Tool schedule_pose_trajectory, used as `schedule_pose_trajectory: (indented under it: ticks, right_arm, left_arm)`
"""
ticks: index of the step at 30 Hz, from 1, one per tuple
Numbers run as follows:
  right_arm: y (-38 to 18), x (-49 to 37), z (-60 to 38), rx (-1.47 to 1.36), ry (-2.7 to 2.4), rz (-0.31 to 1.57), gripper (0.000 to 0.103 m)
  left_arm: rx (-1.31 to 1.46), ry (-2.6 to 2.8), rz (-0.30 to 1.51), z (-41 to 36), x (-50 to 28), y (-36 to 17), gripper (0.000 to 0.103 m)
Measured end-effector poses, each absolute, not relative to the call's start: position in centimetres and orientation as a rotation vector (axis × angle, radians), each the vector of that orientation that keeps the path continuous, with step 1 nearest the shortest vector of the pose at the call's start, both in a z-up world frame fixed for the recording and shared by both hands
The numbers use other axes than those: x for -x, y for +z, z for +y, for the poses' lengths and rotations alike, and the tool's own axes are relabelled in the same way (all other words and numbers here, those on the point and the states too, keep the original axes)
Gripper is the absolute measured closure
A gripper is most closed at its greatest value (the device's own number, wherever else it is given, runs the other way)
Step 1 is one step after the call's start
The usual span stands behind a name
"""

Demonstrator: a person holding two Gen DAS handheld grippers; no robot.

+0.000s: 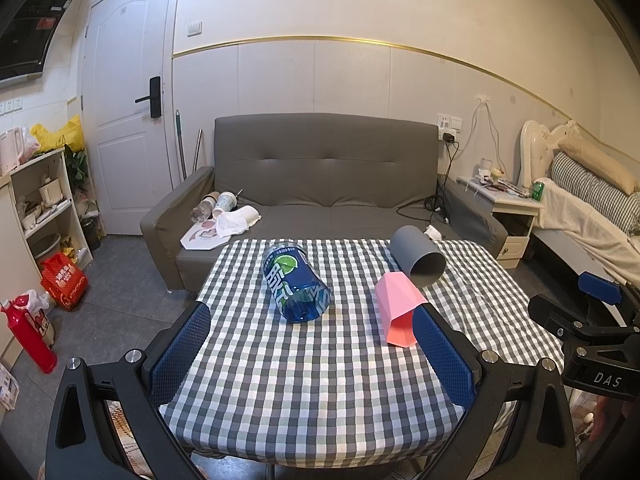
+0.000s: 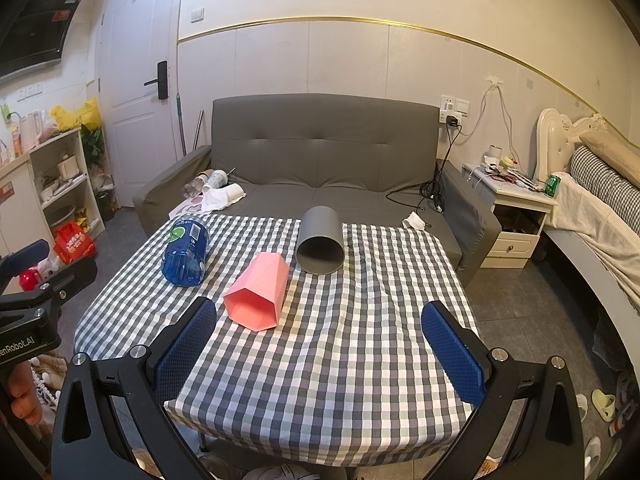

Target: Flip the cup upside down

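Three cups lie on their sides on the checked tablecloth (image 1: 320, 368) (image 2: 340, 360). A blue printed cup (image 1: 295, 283) (image 2: 186, 253) is on the left. A pink faceted cup (image 1: 397, 307) (image 2: 258, 291) is in the middle, mouth toward me. A grey cup (image 1: 418, 257) (image 2: 321, 240) lies behind it. My left gripper (image 1: 316, 352) is open and empty above the near table edge, its right finger just beside the pink cup. My right gripper (image 2: 320, 350) is open and empty, the pink cup just ahead of its left finger.
A grey sofa (image 1: 324, 184) (image 2: 320, 152) with paper cups and cloth on it stands behind the table. A shelf (image 1: 40, 200) and red items are on the left. A nightstand (image 2: 516, 208) and bed are on the right.
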State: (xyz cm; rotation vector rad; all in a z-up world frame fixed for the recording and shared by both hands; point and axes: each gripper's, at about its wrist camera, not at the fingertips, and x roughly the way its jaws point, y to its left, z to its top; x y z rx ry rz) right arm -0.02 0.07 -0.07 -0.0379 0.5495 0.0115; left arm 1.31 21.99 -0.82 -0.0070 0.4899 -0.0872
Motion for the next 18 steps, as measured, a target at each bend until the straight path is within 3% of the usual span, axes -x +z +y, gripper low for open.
schedule_pose_trajectory:
  ticks: [18]
  right_arm:
    - [-0.2,0.01,0.08,0.038,0.011,0.553,0.0]
  left_arm:
    - [0.009,-0.088,0.493,22.12,-1.22,-0.95,0.0]
